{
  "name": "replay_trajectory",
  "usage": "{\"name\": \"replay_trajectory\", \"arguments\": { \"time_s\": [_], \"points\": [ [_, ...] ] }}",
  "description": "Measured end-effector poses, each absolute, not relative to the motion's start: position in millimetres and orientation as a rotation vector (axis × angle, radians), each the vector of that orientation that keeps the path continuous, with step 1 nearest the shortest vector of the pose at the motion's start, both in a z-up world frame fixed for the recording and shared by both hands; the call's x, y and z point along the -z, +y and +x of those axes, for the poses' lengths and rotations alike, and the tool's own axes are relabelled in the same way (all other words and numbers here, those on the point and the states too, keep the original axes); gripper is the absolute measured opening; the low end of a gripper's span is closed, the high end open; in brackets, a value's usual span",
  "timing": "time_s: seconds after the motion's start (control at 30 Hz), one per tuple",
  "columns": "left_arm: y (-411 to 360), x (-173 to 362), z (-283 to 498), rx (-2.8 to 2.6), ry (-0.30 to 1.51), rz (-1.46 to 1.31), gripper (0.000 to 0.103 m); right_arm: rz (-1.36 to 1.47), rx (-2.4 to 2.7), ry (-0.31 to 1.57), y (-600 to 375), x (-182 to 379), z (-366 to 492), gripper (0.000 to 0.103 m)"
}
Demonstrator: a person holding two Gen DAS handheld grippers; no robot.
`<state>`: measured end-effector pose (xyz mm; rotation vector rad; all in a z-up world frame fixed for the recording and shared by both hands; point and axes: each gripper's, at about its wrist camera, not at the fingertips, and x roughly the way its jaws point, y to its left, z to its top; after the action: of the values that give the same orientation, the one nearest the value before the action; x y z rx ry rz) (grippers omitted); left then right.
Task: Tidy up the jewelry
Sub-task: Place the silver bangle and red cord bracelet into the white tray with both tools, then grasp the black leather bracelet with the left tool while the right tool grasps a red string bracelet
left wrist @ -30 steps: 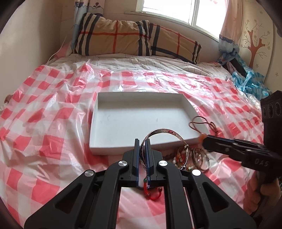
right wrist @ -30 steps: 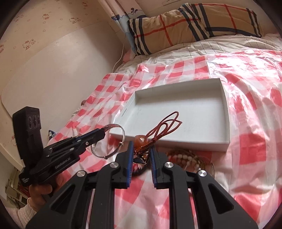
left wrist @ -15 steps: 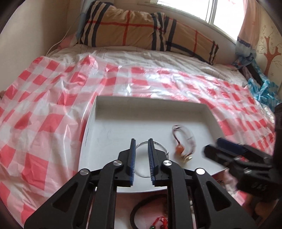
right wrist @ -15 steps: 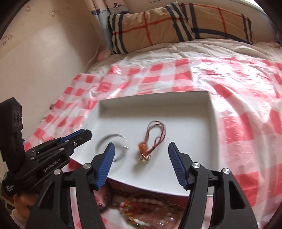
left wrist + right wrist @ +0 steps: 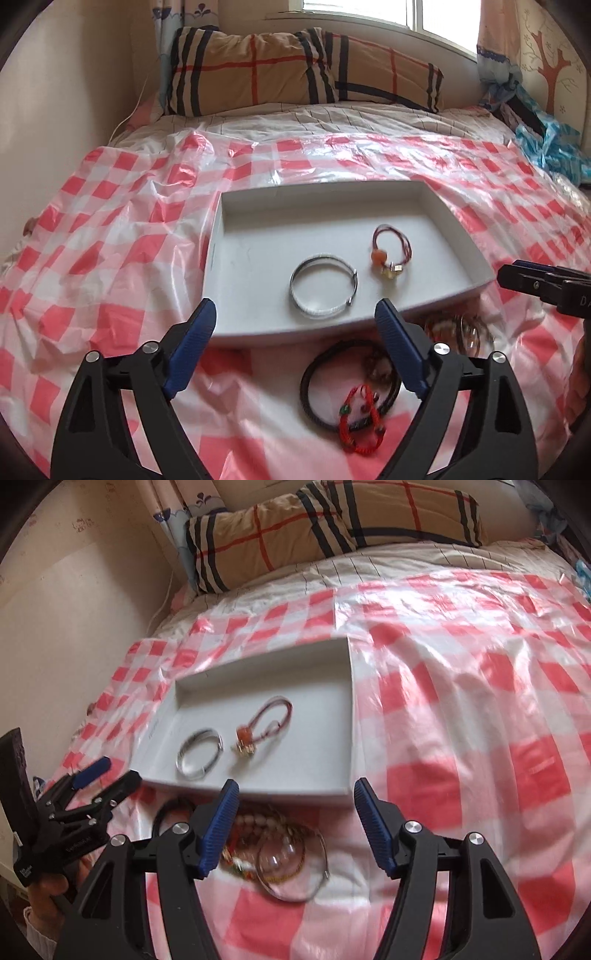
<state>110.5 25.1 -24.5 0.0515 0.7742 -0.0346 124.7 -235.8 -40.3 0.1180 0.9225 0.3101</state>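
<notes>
Both pairs of blue-padded fingers stand spread wide and hold nothing: the left gripper (image 5: 295,314) fills the bottom of its own view, the right gripper (image 5: 295,794) the bottom of its view. A white tray (image 5: 458,225) lies mid-frame on the red-checked plastic sheet (image 5: 110,240). Inside it a silver bangle (image 5: 323,288) rests near the front wall, with a red cord bracelet (image 5: 391,251) carrying an orange bead just to its right, apart from it. Below the tray, on the sheet, lie a black cord bracelet (image 5: 317,402), a red beaded bracelet (image 5: 360,417) overlapping it, and a blurred heap of beads and rings (image 5: 280,849). Plaid pillows (image 5: 295,70) line the top.
</notes>
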Motion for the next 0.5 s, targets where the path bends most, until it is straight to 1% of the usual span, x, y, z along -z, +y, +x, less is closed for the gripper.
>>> {"name": "replay_trajectory", "arguments": {
  "time_s": [0.17,0.3,0.43,0.5],
  "points": [
    [34,42,98,0.043,0.857,0.054,0.086,0.022,-0.254,0.993,-236,59,105,0.063],
    [31,52,99,0.074,0.881,0.068,0.086,-0.085,-0.208,1.015,-229,69,100,0.063],
    [26,59,99,0.09,0.911,0.112,0.086,-0.018,-0.27,1.011,-229,65,99,0.063],
    [26,59,100,0.1,0.911,0.099,0.086,-0.041,-0.259,1.01,-227,65,100,0.063]
  ]
}}
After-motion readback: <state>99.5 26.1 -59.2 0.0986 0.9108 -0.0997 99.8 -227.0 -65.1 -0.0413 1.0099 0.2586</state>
